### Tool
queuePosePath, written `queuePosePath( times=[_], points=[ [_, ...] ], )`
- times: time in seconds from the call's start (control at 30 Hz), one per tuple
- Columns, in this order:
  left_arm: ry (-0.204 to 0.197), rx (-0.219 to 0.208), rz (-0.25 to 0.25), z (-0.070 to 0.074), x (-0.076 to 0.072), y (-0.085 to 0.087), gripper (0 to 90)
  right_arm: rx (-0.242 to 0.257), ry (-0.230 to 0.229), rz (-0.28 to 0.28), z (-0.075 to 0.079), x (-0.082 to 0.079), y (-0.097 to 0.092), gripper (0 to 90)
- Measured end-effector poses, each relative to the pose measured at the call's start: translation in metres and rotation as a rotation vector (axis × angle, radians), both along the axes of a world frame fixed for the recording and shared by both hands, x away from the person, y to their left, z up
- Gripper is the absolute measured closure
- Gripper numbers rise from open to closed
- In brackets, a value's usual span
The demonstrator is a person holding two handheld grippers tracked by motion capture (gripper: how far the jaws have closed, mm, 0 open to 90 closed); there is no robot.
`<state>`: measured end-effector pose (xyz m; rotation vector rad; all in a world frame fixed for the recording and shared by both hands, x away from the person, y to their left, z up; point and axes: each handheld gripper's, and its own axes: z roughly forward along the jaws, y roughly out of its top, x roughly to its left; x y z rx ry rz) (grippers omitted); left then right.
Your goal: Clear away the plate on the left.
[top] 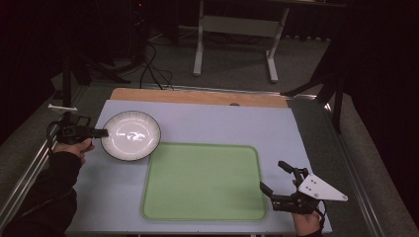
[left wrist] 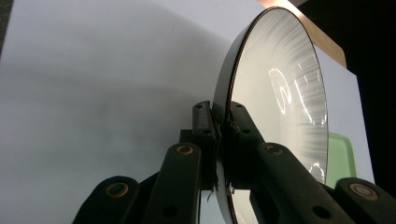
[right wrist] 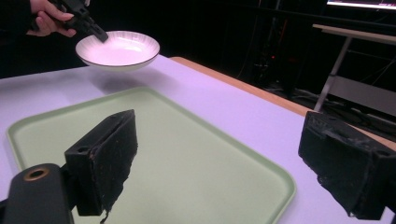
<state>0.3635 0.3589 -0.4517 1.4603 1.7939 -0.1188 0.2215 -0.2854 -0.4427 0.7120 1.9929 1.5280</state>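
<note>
— Where do your tongs stand right now?

— My left gripper (top: 97, 132) is clamped on the near-left rim of the white bowl (top: 131, 135); in the left gripper view one jaw sits on each side of the edge of that bowl (left wrist: 280, 93), pinching it tight. My right gripper (top: 274, 180) holds nothing, its jaws wide apart, hovering just off the right edge of the green tray (top: 205, 181).

— And the bowl itself?

— It's lifted. From the right gripper view the bowl (right wrist: 117, 50) hangs above the pale mat (right wrist: 196, 88) with its shadow underneath, beyond the far-left corner of the tray (right wrist: 154, 154). It touches nothing but my jaws.

— So how far along are you?

— I'd judge the grasp and the lift are done. The tray is bare, so if the bowl is meant to go there, the carry and the set-down are what's left.

— Anything to mind?

— The grip is on the thin rim alone, so the bowl could tip or slip; I'd travel slowly and keep it level until it's over the tray's middle.
</note>
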Motion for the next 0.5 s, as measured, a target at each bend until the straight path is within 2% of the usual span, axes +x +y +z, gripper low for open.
queuePosePath(
  times=[0.23,0.5],
  points=[
    [-0.006,-0.022,-0.044,0.001,0.0,-0.009,84.9,0.004,-0.016,-0.007,0.001,-0.002,0.0,11.3],
    [-0.017,-0.057,-0.115,0.004,0.0,-0.032,84.8,-0.003,-0.013,-0.003,0.001,-0.001,0.0,11.3]
  ],
)
